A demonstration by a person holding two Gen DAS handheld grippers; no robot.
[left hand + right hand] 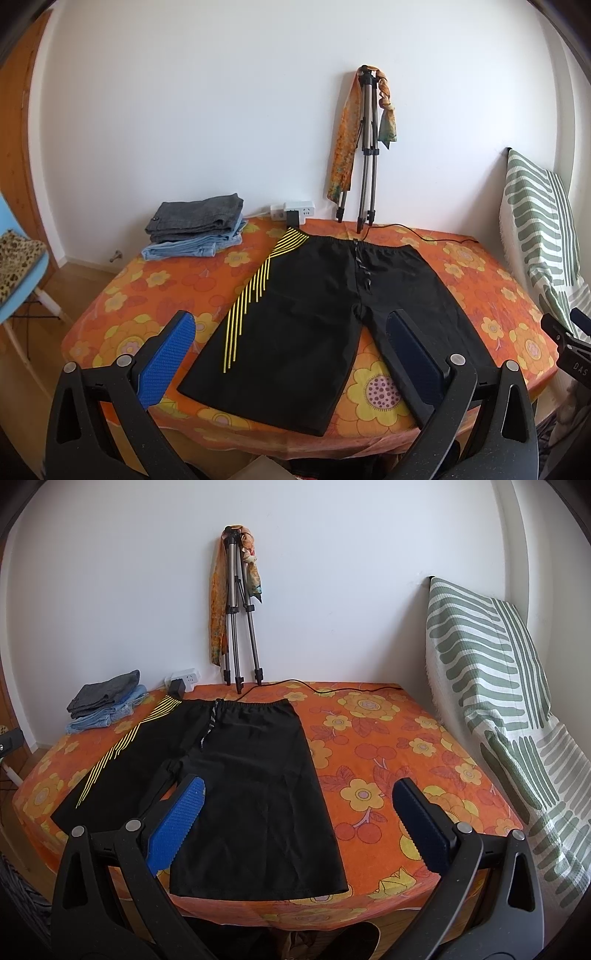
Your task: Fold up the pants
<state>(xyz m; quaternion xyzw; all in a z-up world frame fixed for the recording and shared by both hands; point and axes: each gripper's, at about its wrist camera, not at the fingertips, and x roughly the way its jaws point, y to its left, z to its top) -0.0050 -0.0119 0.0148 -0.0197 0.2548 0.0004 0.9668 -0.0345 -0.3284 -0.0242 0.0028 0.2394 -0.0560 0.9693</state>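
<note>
Black shorts (306, 295) with yellow stripes on one leg lie flat and unfolded on the orange flowered table (480, 266), waistband at the far side, leg ends toward me. They also show in the right wrist view (243, 775). My left gripper (291, 328) is open and empty, above the near end of the striped leg. My right gripper (299, 794) is open and empty, above the near end of the plain leg. Neither touches the cloth.
A stack of folded grey and blue pants (195, 229) sits at the table's far left. A power strip (293, 211) and a tripod with scarves (364, 147) stand at the wall. A striped cushion (491, 686) leans on the right. A blue chair (18, 280) stands left.
</note>
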